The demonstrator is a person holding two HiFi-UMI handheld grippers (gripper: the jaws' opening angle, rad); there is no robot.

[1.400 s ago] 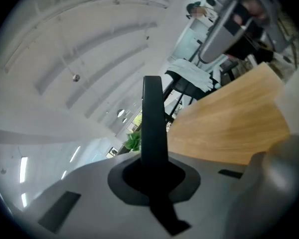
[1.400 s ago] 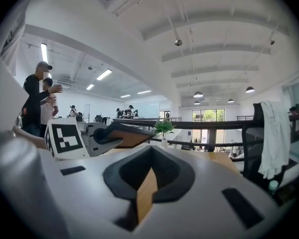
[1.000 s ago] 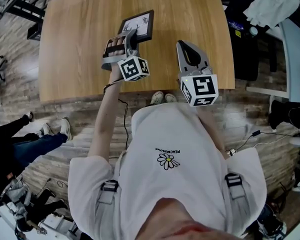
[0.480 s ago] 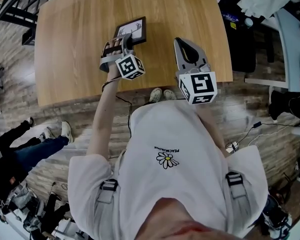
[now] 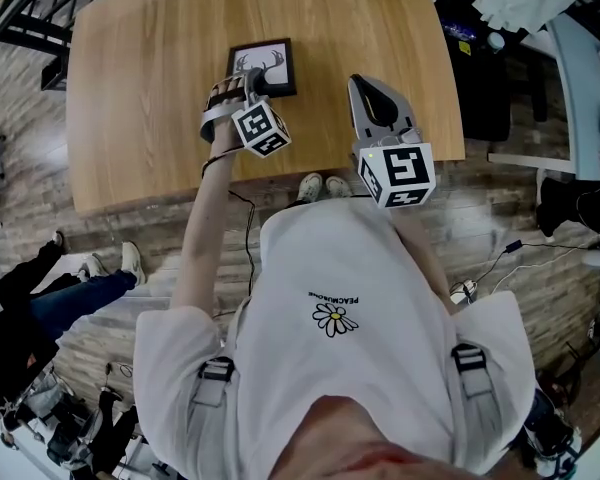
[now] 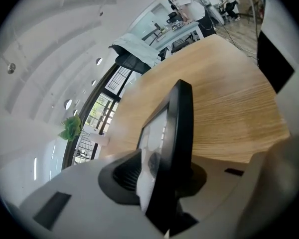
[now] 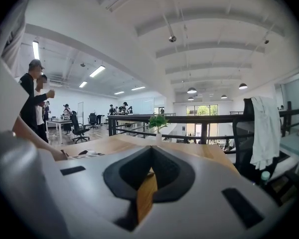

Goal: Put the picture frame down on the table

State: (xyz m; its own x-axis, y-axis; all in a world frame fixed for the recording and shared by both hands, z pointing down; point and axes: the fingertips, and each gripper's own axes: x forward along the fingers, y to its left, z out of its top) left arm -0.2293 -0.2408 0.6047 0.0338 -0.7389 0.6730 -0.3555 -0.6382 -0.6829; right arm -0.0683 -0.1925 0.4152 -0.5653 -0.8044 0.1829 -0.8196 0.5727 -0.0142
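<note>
The black picture frame [image 5: 263, 65] with a white print lies flat on the wooden table [image 5: 150, 88], near its middle. My left gripper [image 5: 250, 83] is at the frame's near edge. In the left gripper view the frame [image 6: 182, 113] stands edge-on between the jaws of the left gripper [image 6: 159, 176]. The jaws have just been opening and no longer look pressed on it. My right gripper [image 5: 372, 90] hovers over the table's near right part, shut and empty. In the right gripper view, the jaw tips of the right gripper [image 7: 150, 156] meet.
A black chair [image 5: 490, 98] with white cloth [image 5: 535, 3] stands right of the table. A seated person's legs [image 5: 50, 293] are at the left. People [image 7: 35, 98] stand far off, and a small plant [image 7: 158, 122] sits at the table's far end.
The left gripper has sunk toward the table, and the frame has gone from raised and tilted to lying flat. The right gripper has stayed put.
</note>
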